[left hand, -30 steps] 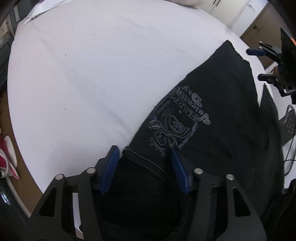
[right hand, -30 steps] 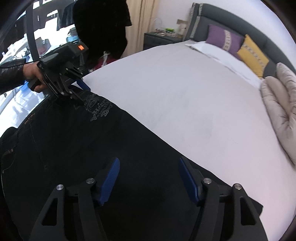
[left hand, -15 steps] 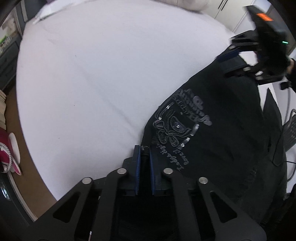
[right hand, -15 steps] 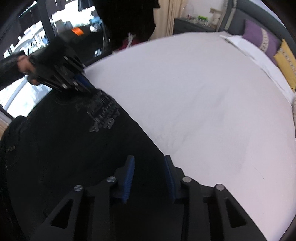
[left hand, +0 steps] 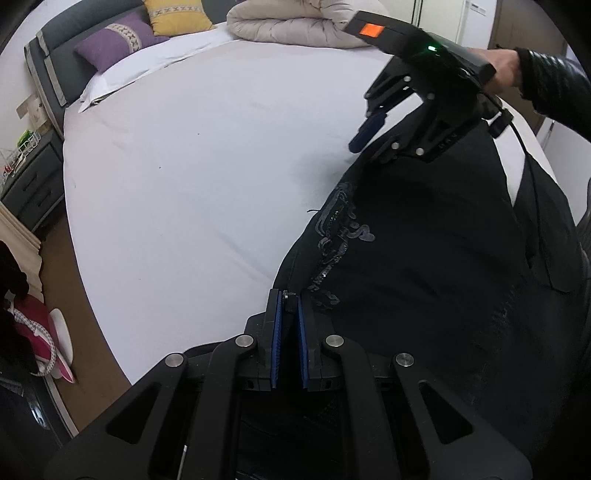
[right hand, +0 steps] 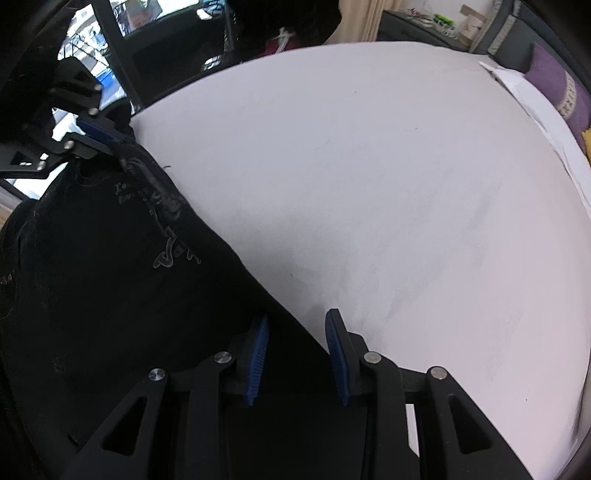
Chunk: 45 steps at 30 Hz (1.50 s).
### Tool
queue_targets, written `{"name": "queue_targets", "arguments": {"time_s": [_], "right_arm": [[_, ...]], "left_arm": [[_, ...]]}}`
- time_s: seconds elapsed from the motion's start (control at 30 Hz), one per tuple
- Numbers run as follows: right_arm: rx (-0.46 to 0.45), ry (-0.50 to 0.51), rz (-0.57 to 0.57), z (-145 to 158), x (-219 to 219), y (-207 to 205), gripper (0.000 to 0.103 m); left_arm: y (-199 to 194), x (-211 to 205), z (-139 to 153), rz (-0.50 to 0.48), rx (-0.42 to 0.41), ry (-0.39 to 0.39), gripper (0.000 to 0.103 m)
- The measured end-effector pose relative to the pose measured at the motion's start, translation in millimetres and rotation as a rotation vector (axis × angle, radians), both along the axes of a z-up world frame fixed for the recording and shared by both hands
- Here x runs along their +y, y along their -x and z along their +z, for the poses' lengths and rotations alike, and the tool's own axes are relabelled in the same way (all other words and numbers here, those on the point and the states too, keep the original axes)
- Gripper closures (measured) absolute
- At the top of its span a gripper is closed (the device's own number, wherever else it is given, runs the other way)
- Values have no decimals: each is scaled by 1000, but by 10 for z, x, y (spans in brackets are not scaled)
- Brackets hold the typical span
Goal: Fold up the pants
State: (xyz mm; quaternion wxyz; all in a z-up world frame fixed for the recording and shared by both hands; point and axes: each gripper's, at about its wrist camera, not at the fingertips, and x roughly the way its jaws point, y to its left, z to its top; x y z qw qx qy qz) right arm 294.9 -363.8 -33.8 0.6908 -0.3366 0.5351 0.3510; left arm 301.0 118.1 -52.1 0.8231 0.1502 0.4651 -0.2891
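Observation:
Black pants [left hand: 424, 258] with a silver print [left hand: 340, 236] lie along the near side of a white bed [left hand: 203, 166]. My left gripper [left hand: 288, 295] is shut on a corner of the pants' hem and holds it raised off the sheet. In the right wrist view it [right hand: 120, 146] shows at the upper left, clamped on that corner. My right gripper [right hand: 297, 315] is closed part-way over the pants' [right hand: 129, 277] long edge, with bunched fabric between its pads. From the left wrist view the right gripper [left hand: 365, 151] holds the far edge up, one blue finger showing.
A hand in a black sleeve [left hand: 546, 85] carries the right gripper. Purple [left hand: 110, 44] and yellow [left hand: 177, 14] pillows and a rolled beige duvet [left hand: 295, 26] lie at the bed's head. A nightstand [left hand: 29, 177] and shoes [left hand: 55, 332] are on the floor at left.
Both grippers stood open over the flat pants; each has closed on an edge. The left has lifted its corner, and the right has come down onto the far edge.

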Motion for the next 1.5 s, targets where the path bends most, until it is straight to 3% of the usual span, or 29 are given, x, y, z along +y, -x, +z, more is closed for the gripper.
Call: {"name": "queue_targets", "arguments": {"time_s": [0.07,0.1,0.23,0.4,0.63,0.8,0.9,1.1,1.3,1.5], "right_arm": [[6,-8,2,9,30,-4,74],[15,-13,8,17,49,10,83],[-5,17,30,36,133,67,94],[-40,16,50,106,245,142,98],[-160,103,196,352,459,654,99],[-202,208,358,265,664,1417,99],[-213,260,442,248,670,1803,100],[-242,340,546,162,602,2261,100],[-334,470,699,-126,637,3071,100],[-339,462,709,-183,695,3608,100]], "left_arm": [[-79,169,18,7,6,9,96],[-106,199,11,10,8,15,96],[-56,142,39,11,-3,26,96],[-36,152,39,20,-7,35,96],[175,205,215,2,-29,50,96],[694,165,461,-107,-81,81,96],[1077,57,557,-186,-104,55,96],[1666,-134,541,-250,-75,16,96],[2344,-451,440,-365,-48,-52,96],[2867,-610,348,-447,-13,-129,96]]}}
